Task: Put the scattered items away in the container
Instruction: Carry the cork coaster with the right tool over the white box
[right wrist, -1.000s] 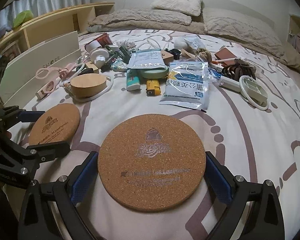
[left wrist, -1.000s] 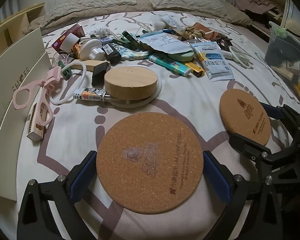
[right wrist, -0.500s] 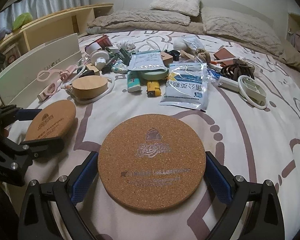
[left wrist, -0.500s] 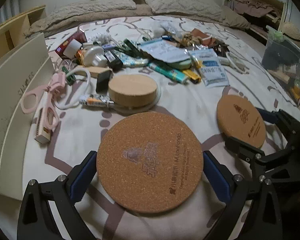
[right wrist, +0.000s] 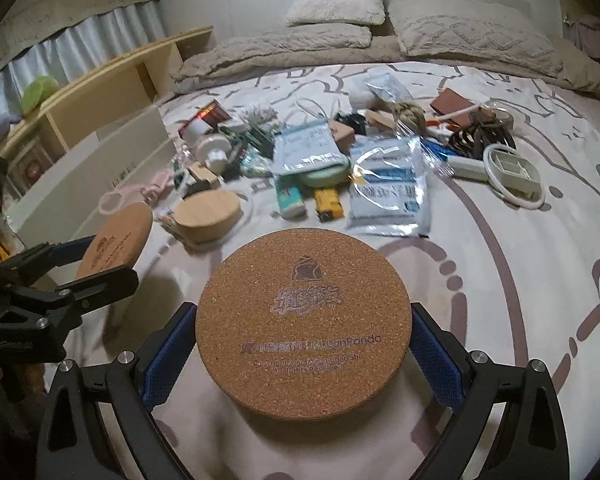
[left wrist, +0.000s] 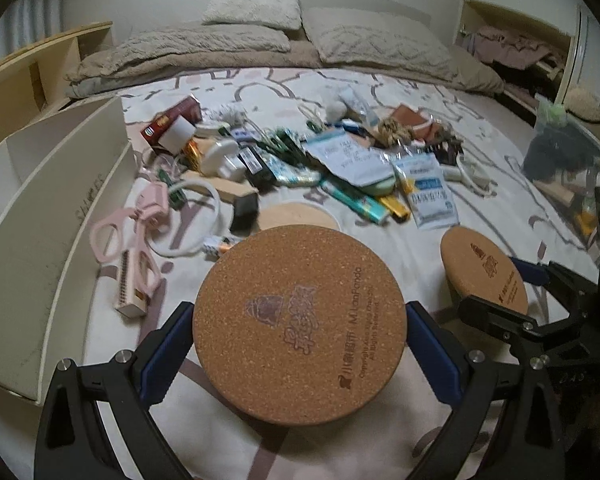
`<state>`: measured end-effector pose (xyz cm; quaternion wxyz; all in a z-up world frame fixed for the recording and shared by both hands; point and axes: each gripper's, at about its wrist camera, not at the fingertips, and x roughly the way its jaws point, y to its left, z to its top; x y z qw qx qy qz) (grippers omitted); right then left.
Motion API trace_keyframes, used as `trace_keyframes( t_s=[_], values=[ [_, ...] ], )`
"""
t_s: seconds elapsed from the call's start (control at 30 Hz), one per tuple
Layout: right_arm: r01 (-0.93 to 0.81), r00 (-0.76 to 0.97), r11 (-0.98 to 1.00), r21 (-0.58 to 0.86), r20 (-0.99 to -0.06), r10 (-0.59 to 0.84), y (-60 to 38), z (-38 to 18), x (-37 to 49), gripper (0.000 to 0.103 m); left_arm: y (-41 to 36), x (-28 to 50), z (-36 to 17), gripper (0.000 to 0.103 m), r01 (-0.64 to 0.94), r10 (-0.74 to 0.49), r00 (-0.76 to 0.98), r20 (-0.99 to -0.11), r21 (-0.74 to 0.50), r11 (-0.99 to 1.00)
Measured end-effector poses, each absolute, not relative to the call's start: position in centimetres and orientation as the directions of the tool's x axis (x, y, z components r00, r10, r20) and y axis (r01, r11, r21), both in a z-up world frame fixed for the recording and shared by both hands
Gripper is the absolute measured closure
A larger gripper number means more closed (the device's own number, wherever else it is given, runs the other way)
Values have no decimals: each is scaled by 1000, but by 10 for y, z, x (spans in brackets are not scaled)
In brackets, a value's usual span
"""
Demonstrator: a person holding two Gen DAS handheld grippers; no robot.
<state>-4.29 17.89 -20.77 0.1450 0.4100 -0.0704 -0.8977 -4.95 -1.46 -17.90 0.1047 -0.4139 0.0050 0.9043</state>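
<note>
My left gripper (left wrist: 300, 344) is shut on a round cork coaster (left wrist: 300, 324), held flat above the bed. My right gripper (right wrist: 304, 340) is shut on a second cork coaster (right wrist: 304, 320), also held flat. Each gripper shows in the other's view: the right one with its coaster (left wrist: 484, 272) at the right, the left one with its coaster (right wrist: 116, 236) at the left. The white open container (left wrist: 40, 216) stands on the bed's left side. Scattered items lie in a heap at mid-bed, among them a round wooden lid (right wrist: 208, 212) and a blue-white pouch (right wrist: 388, 188).
Pink scissors and a comb (left wrist: 128, 248) lie by the container. A white ring-shaped tray (right wrist: 514, 176) lies at the right. Pillows and a blanket (left wrist: 180, 52) line the bed's far end. A wooden shelf (right wrist: 112, 92) runs along the left.
Both grippers have lifted with their coasters and tilted up, so more of the room shows. The left coaster now hides most of the wooden lid in the left wrist view.
</note>
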Motion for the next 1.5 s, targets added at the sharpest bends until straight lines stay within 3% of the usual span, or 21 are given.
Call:
trace_keyframes(
  t_s=[0.83, 1.17, 1.5],
  values=[
    [322, -620, -882, 344, -627, -472, 106, -133, -71, 3, -114, -31, -91, 2, 4, 56, -826, -561, -105, -994],
    [360, -579, -845, 394, -616, -534, 70, -120, -83, 3, -180, -23, -76, 2, 138, -30, -850, -526, -168, -976],
    [426, -544, -823, 376, -620, -565, 28, -102, -97, 3, -219, -18, -76, 2, 241, -135, -852, -506, -151, -959]
  ],
)
